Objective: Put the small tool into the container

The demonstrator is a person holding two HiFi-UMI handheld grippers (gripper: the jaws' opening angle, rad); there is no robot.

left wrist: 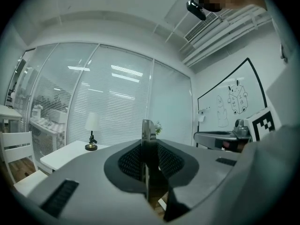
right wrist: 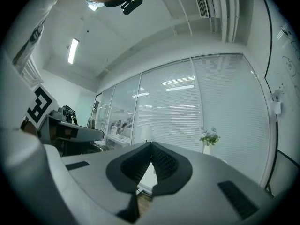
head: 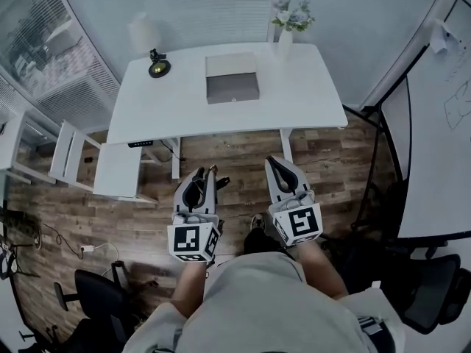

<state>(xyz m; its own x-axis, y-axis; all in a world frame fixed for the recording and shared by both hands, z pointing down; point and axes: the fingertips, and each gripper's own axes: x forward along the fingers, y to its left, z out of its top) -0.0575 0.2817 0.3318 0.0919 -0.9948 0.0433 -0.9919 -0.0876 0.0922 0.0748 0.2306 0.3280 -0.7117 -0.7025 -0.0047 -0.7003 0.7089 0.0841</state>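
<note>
So the left gripper is clamped on the small tool, a thin metal piece standing upright between its pads. The right gripper is closed on nothing, tips touching. Both hang over the wood floor, well short of the white desk's near edge. The grey container sits mid-desk toward the far edge. I'd call this the carry step. Next is getting up to the desk, holding the tool right over the box, then letting go.
</note>
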